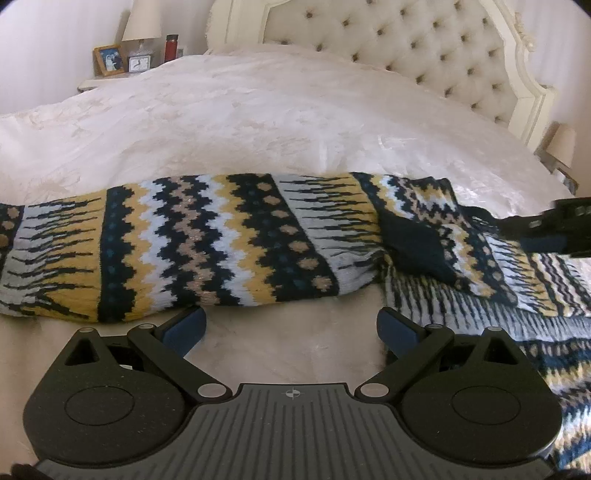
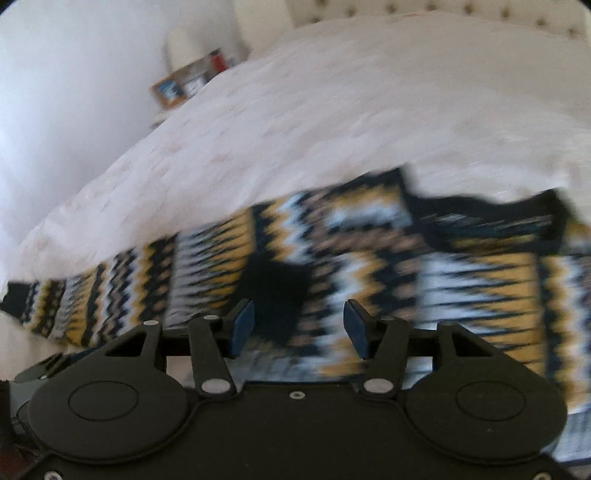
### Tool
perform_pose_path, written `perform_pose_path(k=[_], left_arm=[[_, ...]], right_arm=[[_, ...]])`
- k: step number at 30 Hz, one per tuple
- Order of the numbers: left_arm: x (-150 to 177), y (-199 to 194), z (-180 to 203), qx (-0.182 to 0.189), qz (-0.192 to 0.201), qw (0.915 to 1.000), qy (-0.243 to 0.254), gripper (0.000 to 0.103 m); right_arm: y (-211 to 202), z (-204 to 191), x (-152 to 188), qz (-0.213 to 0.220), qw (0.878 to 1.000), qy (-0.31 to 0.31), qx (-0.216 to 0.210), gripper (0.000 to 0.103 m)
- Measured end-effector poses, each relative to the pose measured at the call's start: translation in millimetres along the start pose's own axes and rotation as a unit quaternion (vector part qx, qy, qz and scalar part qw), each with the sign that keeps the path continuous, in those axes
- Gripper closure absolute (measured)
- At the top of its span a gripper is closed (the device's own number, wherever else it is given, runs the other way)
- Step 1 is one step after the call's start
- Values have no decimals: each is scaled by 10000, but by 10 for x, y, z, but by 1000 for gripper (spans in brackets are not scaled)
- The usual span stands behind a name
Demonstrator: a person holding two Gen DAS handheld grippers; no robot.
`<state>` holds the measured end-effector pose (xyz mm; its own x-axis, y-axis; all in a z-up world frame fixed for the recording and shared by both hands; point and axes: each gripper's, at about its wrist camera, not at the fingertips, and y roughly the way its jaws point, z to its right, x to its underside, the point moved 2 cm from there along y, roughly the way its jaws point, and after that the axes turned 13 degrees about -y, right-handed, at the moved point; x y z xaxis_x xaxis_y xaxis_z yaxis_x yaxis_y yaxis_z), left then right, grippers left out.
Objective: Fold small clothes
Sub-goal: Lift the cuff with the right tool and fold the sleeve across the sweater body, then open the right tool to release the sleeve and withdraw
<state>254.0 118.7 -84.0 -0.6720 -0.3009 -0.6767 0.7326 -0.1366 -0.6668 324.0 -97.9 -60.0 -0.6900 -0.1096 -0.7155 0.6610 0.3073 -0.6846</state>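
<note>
A knitted sweater in navy, yellow, white and tan zigzags lies on the pale bed cover [image 1: 258, 122]. Its long sleeve [image 1: 221, 240] stretches flat across the left wrist view, and the body [image 1: 535, 288] lies bunched at the right with a dark navy patch [image 1: 413, 247] on top. My left gripper [image 1: 291, 317] is open wide just short of the sleeve's near edge, holding nothing. My right gripper [image 2: 299, 308] hovers open over the blurred sweater [image 2: 369, 258], nothing pinched between its blue pads. The right gripper [image 1: 554, 225] also shows at the right edge, above the sweater body.
A tufted cream headboard [image 1: 424, 48] stands behind the bed. At the far left a nightstand [image 1: 92, 83] carries a lamp [image 1: 142, 22], a photo frame [image 1: 109, 59], a clock [image 1: 139, 63] and a red bottle [image 1: 171, 48]. Another lamp [image 1: 561, 144] is at the right.
</note>
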Motion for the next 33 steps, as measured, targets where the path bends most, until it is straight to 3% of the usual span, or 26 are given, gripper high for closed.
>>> perform_pose_path(k=[5,9,13,17,24,27,28,29,30,33], left_arm=[[55,-12,108,151,9,9997,194,3],[145,56,198,208,-131,9989,395,3],[226,159,228,30,-198,9982,573,2],[246,178,222,7,-176,9982,576,1],[252,187,212,20,-161,9982,577,1],[252,189,214,15,-160,9982,579,1],[252,190,215,15,-160,9982,579,1],[252,191,215,17,-159,9982,577,1],[251,193,215,19,-159,9982,575,1],[253,190,220,20,-160,9982,577,1]], right_arm=[[-411,846,-7,60,9938,334,1063,41],[-611,1492,61,46,9793,744,1882,41],[-640,1964,129,-49,9647,963,2449,41],[-531,2233,174,-145,9589,1137,2595,41],[-196,2477,374,-437,9583,1499,2393,35],[-163,2518,446,-296,9598,1721,2199,32],[-160,2522,465,-228,9612,1793,2086,40],[-158,2508,468,-192,9636,1791,1975,71],[-163,2457,452,-167,9669,1641,1946,88],[-248,2120,364,151,9751,361,2182,86]])
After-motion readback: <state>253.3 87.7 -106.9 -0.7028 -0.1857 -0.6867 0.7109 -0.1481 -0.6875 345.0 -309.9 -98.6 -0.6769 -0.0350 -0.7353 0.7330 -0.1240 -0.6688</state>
